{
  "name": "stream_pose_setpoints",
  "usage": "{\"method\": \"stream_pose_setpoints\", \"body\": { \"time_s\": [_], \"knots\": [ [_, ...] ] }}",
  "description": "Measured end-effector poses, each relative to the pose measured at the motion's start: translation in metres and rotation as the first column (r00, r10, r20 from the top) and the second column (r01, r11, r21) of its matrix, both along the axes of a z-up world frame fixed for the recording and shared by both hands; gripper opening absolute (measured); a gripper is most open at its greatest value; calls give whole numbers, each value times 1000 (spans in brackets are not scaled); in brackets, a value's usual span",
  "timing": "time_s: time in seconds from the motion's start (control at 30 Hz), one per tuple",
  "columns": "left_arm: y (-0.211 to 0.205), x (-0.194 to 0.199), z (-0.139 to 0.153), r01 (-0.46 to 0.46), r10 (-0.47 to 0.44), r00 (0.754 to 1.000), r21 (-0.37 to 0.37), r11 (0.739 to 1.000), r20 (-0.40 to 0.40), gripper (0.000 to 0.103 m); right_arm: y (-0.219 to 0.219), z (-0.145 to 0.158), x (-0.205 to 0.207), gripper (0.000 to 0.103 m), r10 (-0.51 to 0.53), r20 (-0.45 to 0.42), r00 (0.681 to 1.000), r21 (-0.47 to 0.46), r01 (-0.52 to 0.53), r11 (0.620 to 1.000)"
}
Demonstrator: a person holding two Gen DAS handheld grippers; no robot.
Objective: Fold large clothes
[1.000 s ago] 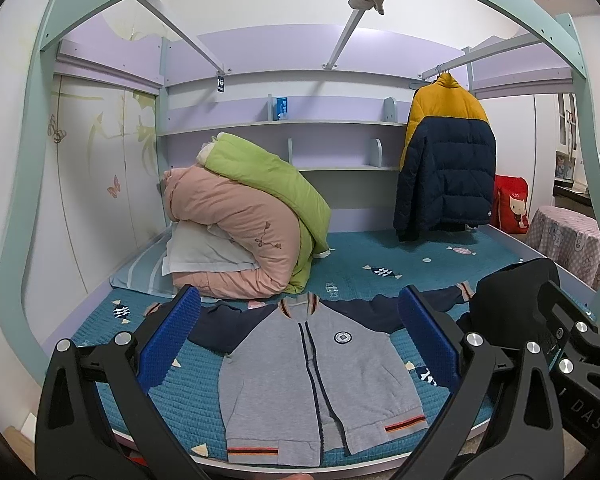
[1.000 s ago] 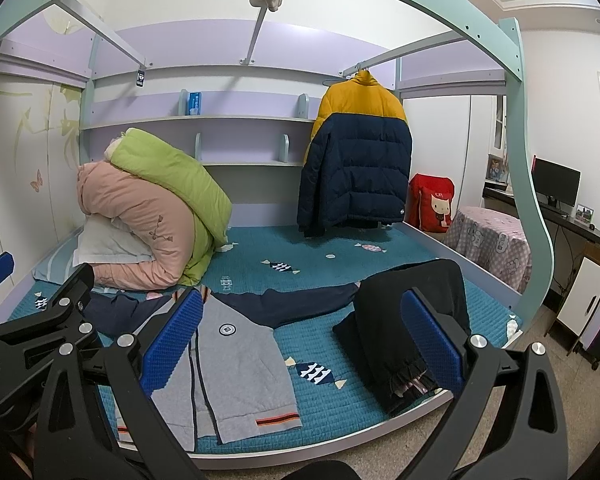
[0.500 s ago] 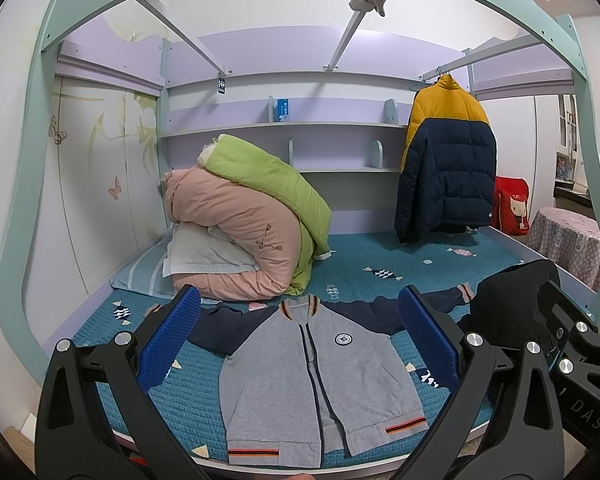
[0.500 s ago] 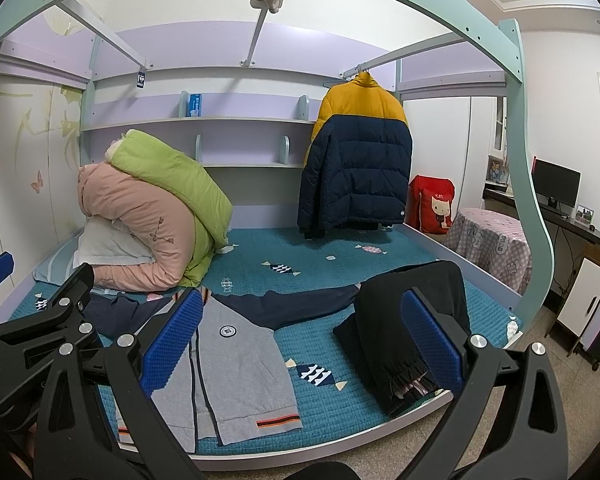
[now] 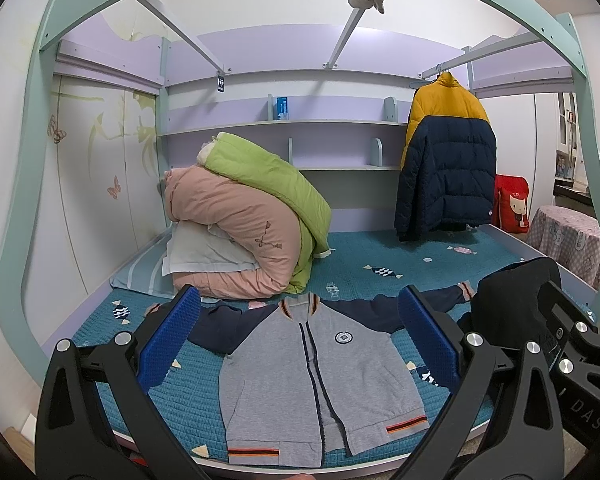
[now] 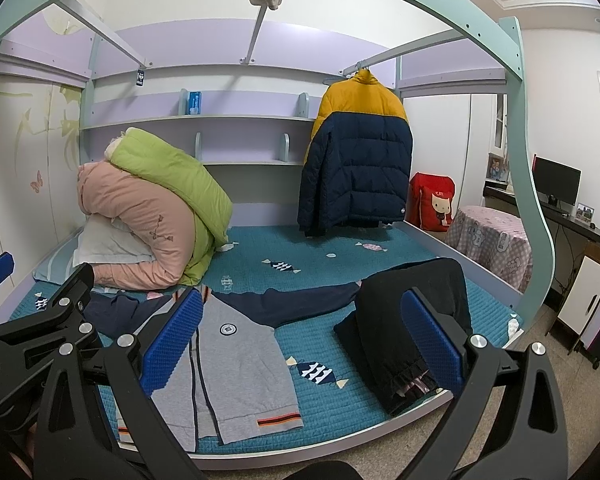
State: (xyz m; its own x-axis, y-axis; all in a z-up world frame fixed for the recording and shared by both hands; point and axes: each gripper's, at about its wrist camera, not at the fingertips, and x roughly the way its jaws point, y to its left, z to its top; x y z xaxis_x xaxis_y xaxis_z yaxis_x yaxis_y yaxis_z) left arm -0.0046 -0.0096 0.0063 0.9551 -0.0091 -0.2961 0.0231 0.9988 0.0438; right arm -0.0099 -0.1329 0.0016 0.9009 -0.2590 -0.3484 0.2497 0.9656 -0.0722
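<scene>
Grey zip jacket (image 5: 320, 380) w/ navy sleeves lies flat, front up, sleeves spread, at near edge of a teal bed (image 5: 360, 256). Left gripper (image 5: 300, 344) hovers above it, jaws wide, holding nothing. Right gripper (image 6: 300, 340) beside it, also wide & empty. Black trousers (image 6: 412, 320) lie just right of jacket. Rolled quilts (image 5: 240, 232) behind; puffer coat (image 5: 446, 160) hangs at back.

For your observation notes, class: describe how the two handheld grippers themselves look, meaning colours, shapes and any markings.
Both the left gripper and the right gripper have black angular frames with triangular cut-outs and silver round bolts. Their fingers carry blue, finely ribbed rectangular pads. White letters "DAS" mark one black frame. No cables or sleeves show.
</scene>
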Motion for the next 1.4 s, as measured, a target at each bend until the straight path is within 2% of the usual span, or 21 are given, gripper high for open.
{"method": "stream_pose_setpoints", "body": {
  "time_s": [0.13, 0.2, 0.43, 0.97, 1.2, 1.33, 1.4],
  "knots": [
    [2, 5, 1, 0, 0, 1000, -4, 1000, -5, 99, 4, 1, 2, 96, 1, -6, 1000, 2, -1, 1000],
    [3, 7, -1, -2, 2, 1000, -3, 1000, -9, 99, 2, -11, 11, 96, 3, -10, 1000, 4, -3, 1000],
    [11, 27, -17, -9, 8, 999, -10, 1000, -37, 98, 4, -22, 28, 96, 9, -37, 999, 10, -9, 1000],
    [42, 110, -69, -25, 22, 993, -24, 999, -119, 99, 28, -64, 101, 96, 23, -118, 993, 8, -23, 1000],
    [86, 176, -118, -45, 34, 981, -53, 998, -193, 98, 58, -103, 160, 96, 69, -165, 984, 14, -68, 998],
    [121, 222, -159, -83, 81, 965, 3, 997, -249, 98, 97, -145, 210, 96, 112, -220, 969, -26, -121, 992],
    [144, 252, -185, -89, 96, 948, 34, 995, -302, 98, 118, -166, 236, 96, 146, -263, 954, -31, -159, 987]
  ]
}}
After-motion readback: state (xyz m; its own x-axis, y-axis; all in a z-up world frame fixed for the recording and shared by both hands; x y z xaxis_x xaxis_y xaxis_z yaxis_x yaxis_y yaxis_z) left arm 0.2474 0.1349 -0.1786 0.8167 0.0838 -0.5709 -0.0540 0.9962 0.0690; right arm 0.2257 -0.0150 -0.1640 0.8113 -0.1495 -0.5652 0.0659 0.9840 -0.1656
